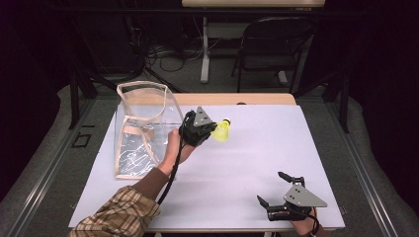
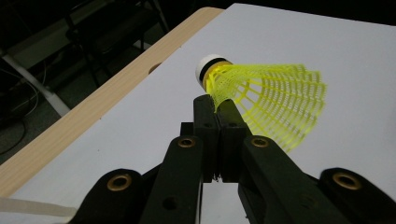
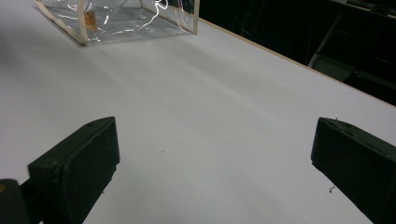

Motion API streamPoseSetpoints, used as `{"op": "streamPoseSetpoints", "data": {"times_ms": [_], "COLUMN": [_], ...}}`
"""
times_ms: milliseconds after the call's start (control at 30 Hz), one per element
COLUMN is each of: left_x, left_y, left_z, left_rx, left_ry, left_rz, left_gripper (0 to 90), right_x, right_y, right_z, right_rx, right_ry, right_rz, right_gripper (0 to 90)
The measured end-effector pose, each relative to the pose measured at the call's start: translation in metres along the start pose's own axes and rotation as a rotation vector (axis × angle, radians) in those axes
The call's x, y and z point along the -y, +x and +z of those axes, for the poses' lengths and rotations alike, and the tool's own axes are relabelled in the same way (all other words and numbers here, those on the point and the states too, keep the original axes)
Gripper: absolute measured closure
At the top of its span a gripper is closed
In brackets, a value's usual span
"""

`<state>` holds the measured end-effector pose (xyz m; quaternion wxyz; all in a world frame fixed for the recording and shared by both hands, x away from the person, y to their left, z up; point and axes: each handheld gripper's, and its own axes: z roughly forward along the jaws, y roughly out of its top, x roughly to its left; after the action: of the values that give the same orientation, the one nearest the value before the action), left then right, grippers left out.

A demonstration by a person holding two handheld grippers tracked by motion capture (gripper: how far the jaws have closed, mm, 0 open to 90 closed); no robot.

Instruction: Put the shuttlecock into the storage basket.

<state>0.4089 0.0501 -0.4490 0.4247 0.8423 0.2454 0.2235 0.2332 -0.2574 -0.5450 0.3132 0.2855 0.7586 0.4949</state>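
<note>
From the high view I have the left gripper [image 1: 213, 129] held up over the middle of the desk [image 1: 257, 148], just to the right of the clear plastic bag [image 1: 141, 128], with its jaws clenched on the yellow shuttlecock [image 1: 222, 131]. In the left gripper view the two black jaws stand pressed together and pinch the mesh skirt of the shuttlecock [image 2: 261, 100] close behind its white cork head, which carries a black band; the head points away from me toward the wooden edge of the desk [image 2: 93, 112], and the skirt fans out to the right, above the white desk surface and not touching it. The bag stands upright on the left part of the desk, open at the top, with a pale trim along its edges and a strap handle over the mouth; the hand that carries the left gripper sits right beside its front right corner. The right gripper [image 1: 274, 190] rests low at the near right edge of the desk, well apart from the shuttlecock, and its jaws are released, spread wide with nothing between them. In the right gripper view those jaws frame bare white desk, and the bag [image 3: 121, 18] lies far off at the top left.
</note>
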Motion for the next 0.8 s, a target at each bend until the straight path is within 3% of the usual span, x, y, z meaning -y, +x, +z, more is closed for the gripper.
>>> {"op": "streamPoseSetpoints", "data": {"times_ms": [333,800], "left_x": [-0.001,0.0], "left_y": [0.005,0.017], "left_z": [-0.004,-0.014], "left_rx": [-0.016,-0.041], "left_ry": [-0.006,-0.031], "left_rz": [0.002,-0.029], "left_gripper": [89.0,89.0], "right_x": [0.0,0.0], "right_y": [0.0,0.0], "right_z": [0.0,0.0], "right_rx": [0.0,-0.002], "right_ry": [0.001,0.003], "right_rz": [0.0,0.001], "right_gripper": [0.5,0.5]}}
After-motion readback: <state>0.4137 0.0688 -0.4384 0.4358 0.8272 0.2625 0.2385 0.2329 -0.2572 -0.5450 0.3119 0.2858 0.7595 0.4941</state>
